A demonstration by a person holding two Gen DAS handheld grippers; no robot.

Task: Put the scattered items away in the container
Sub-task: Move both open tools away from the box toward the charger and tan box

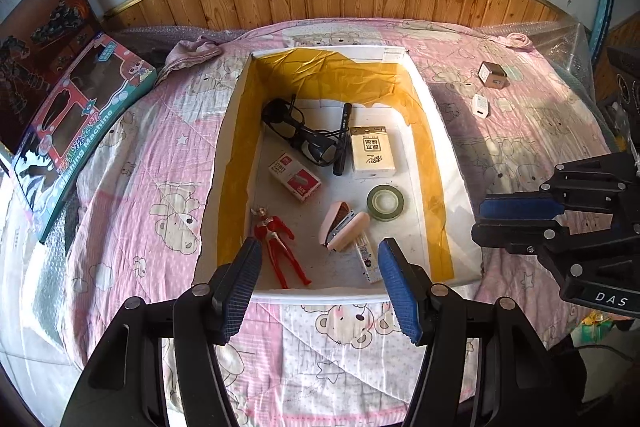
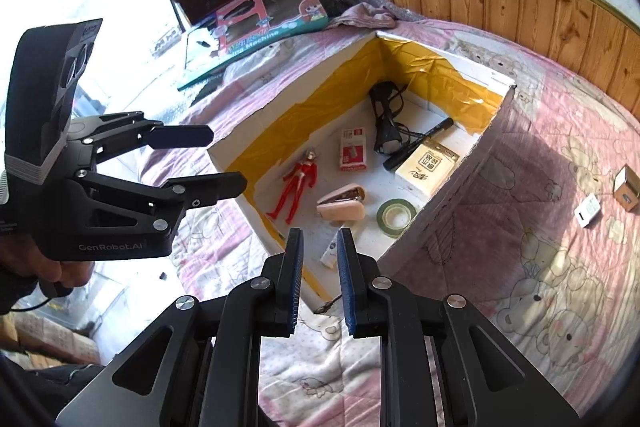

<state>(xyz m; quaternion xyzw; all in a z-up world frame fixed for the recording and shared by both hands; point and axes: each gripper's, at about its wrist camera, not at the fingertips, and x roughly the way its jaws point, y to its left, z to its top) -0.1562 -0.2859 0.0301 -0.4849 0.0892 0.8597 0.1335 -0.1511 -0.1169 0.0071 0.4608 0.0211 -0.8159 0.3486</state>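
White foam container (image 1: 444,163), inner walls lined with yellow tape, set on a bed under a pink bear-print quilt (image 1: 132,195).

Contents, all on the container floor:
- black glasses (image 1: 298,133), far end
- black marker (image 1: 343,139), touching the glasses
- tissue pack (image 1: 372,149), just beside the marker
- red-and-white staple box (image 1: 295,177)
- green tape roll (image 1: 385,202)
- pink stapler (image 1: 345,225)
- red toy figure (image 1: 276,243), near left corner
- small white tube (image 1: 368,261), near wall

Outside, on the quilt to the right, well apart from the container: white charger (image 2: 588,211) and small brown box (image 2: 628,187).

Left gripper (image 1: 320,281): spread wide, empty, over the near rim.
Right gripper (image 2: 319,281): narrowly parted, empty, over the near corner.
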